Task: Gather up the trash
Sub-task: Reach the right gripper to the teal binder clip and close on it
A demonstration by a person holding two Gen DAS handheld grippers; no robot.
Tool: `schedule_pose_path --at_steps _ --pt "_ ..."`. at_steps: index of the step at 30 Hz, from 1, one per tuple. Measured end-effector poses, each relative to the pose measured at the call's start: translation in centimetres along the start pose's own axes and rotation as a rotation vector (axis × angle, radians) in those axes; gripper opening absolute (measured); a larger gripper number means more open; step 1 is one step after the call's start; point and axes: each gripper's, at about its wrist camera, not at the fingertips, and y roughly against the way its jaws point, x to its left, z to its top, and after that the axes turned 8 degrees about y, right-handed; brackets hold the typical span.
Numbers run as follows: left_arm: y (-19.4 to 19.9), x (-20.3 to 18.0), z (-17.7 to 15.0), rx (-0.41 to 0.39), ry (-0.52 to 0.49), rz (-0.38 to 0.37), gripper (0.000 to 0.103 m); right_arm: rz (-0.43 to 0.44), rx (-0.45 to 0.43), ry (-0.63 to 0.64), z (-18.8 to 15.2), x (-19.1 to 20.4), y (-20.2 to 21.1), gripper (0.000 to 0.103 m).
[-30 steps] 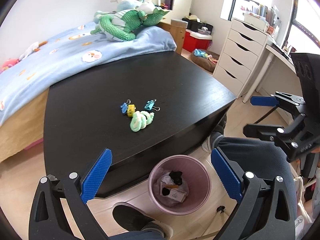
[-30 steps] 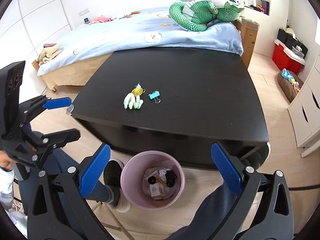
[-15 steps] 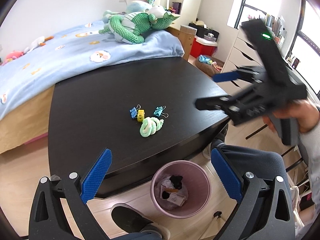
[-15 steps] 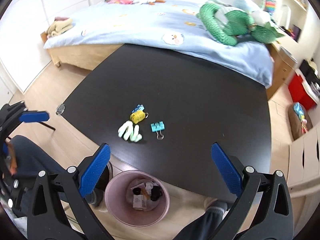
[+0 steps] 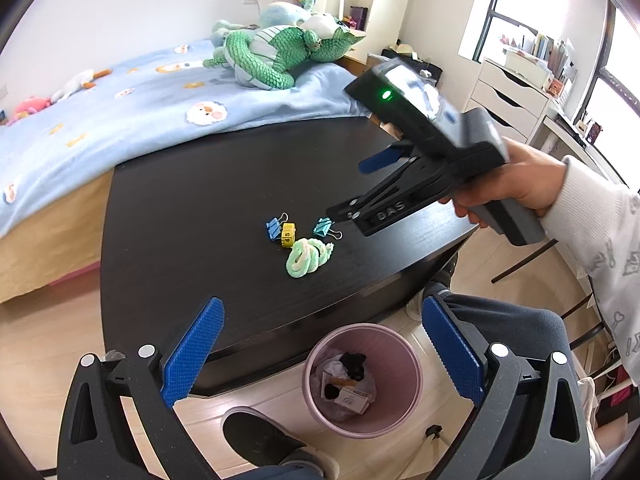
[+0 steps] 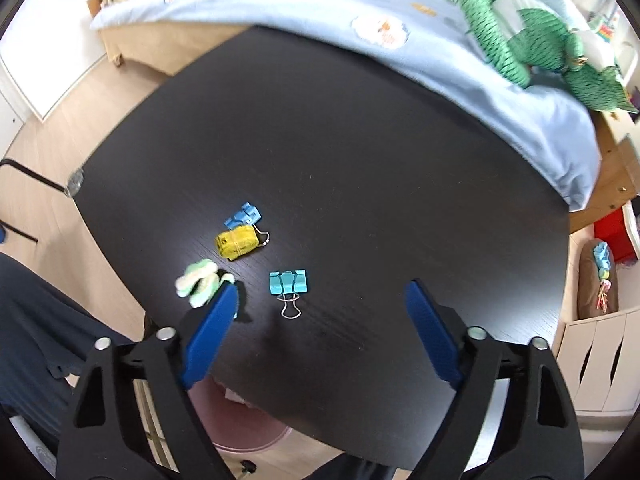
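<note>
On the black table (image 5: 192, 184) lie a teal binder clip (image 5: 323, 227) (image 6: 288, 282), a blue binder clip (image 5: 273, 227) (image 6: 243, 214), a yellow measuring tape roll (image 5: 287, 234) (image 6: 236, 242) and a pale green coiled wad (image 5: 307, 257) (image 6: 199, 282). My right gripper (image 6: 316, 332) is open and empty, low over the table just short of the teal clip; in the left wrist view it (image 5: 352, 188) reaches in from the right. My left gripper (image 5: 320, 352) is open and empty above the pink trash bin (image 5: 362, 380), which holds paper scraps.
A bed with a blue blanket (image 5: 120, 112) and a green plush dragon (image 5: 280, 56) borders the table's far side. White drawers (image 5: 508, 96) stand at the right. The person's legs and shoe (image 5: 264, 436) are beside the bin.
My right gripper has swung from beside the bin up over the table and down toward the teal binder clip. My left gripper has stayed nearly still.
</note>
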Motion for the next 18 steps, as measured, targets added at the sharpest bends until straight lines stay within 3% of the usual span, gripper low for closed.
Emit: schedule_pose_path --at_steps 4,12,18 --pt "0.0 0.2 0.0 0.0 0.004 0.002 0.095 0.023 0.026 0.005 0.1 -0.2 -1.3 0.068" --pt "-0.2 0.3 0.1 0.007 0.015 0.001 0.095 0.059 0.055 0.032 0.5 0.2 -3.2 0.059" --pt "-0.5 0.5 0.2 0.014 0.021 0.003 0.095 0.066 0.066 0.059 0.6 0.7 -3.9 0.045"
